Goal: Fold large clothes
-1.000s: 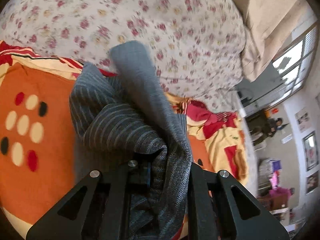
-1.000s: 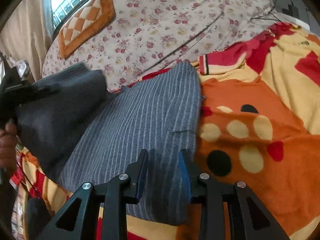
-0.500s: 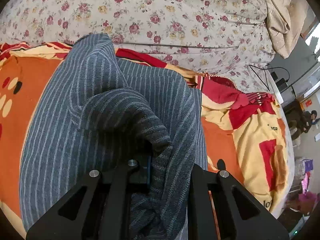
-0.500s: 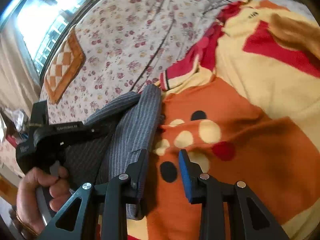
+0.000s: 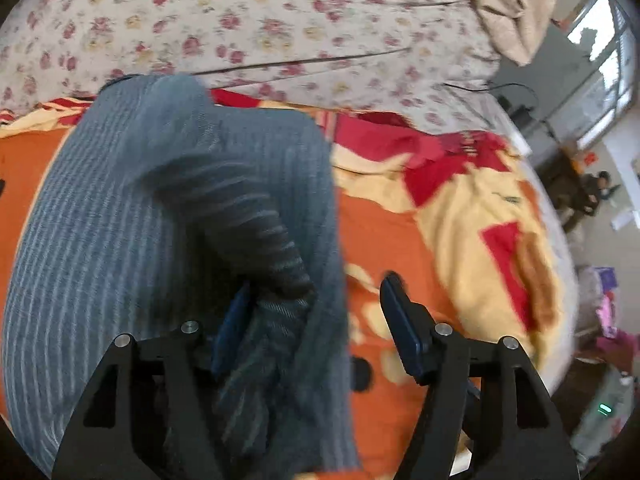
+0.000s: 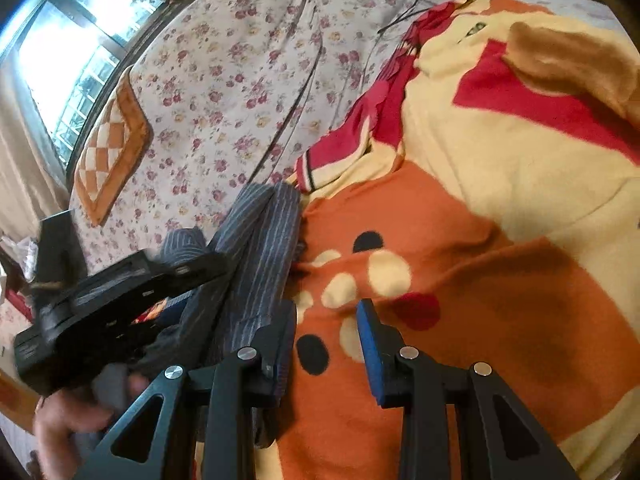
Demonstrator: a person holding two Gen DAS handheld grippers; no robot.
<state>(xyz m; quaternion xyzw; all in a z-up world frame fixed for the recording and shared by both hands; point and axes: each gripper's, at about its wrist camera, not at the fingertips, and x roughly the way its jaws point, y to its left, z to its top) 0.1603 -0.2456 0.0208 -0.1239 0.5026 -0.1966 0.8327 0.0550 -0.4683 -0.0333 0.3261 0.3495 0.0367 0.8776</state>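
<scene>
Bed first: floral sheet far, orange-and-yellow cartoon blanket near and right. On the blanket, left of its spotted patch, the grey striped garment, already doubled over on itself, upper layer rumpled near the middle. Looks soft, thickish and fairly heavy, a woven cloth with some grip; likely to sag and bunch if lifted by one point, so best taken at a corner or along a folded edge, both layers together.

Left gripper spread wide, nothing pinched, though a fold of the cloth lies between the fingers against the left pad. Right gripper also spread, over bare blanket just right of the garment's edge, holding nothing.

Against half a second ago: left gripper then clamped on the bunched fold, now let go and blurred with motion; right gripper's gap wider than before, garment edge no longer beside its left finger tip but further left.
</scene>
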